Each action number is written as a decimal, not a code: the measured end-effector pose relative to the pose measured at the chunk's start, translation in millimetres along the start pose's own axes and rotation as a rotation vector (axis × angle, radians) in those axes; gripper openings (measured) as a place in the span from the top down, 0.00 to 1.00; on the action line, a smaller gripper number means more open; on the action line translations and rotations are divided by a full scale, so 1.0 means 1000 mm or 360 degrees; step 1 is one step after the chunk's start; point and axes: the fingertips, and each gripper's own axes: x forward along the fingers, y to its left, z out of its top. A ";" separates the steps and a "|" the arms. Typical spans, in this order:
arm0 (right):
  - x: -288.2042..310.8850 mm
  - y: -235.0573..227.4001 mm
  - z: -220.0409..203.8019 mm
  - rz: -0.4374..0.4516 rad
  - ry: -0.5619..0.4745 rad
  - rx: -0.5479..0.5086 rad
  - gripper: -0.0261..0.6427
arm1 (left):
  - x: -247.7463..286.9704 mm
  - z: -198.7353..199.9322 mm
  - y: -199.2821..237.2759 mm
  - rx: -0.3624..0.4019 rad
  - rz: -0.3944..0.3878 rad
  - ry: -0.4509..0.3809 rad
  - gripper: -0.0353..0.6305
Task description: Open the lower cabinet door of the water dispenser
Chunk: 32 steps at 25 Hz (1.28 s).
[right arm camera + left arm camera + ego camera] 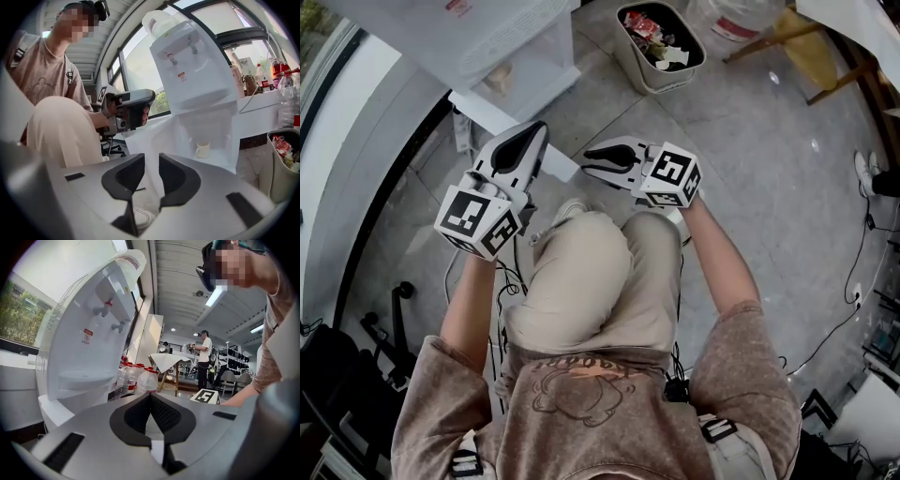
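The white water dispenser (516, 47) stands at the top left of the head view and fills the left of the left gripper view (84, 333). Its lower cabinet (206, 126) stands open, with a small cup (203, 150) inside. The white door (150, 136) is swung out to the left, and its edge shows between the grippers (564, 169). My left gripper (532, 136) is over the door with its jaws shut on nothing (150, 397). The right gripper (592, 159) points at the door's free edge. Its jaws (151, 161) are open and empty.
A filled trash bin (661, 42) stands right of the dispenser, also low right in the right gripper view (283, 164). Wooden furniture legs (787, 37) are at the top right. Cables run across the floor (853, 281). Several plastic bottles (140, 378) and a standing person (204, 357) are beyond.
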 end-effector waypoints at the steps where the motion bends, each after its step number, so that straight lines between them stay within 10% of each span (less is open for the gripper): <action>1: -0.005 -0.001 0.008 -0.0013 -0.0021 0.0029 0.81 | 0.004 0.007 -0.001 -0.0006 -0.0013 0.0011 0.92; 10: -0.064 0.012 0.144 -0.0298 -0.0246 0.0201 0.82 | 0.022 0.117 -0.029 -0.0042 -0.0223 0.0139 0.92; 24: -0.233 0.086 0.462 -0.0735 -0.0442 0.0287 0.82 | 0.012 0.416 -0.137 0.0056 -0.0561 0.0305 0.92; 32: -0.313 0.097 0.552 -0.1086 -0.0535 0.0256 0.84 | 0.018 0.505 -0.165 0.0077 -0.0707 0.0280 0.92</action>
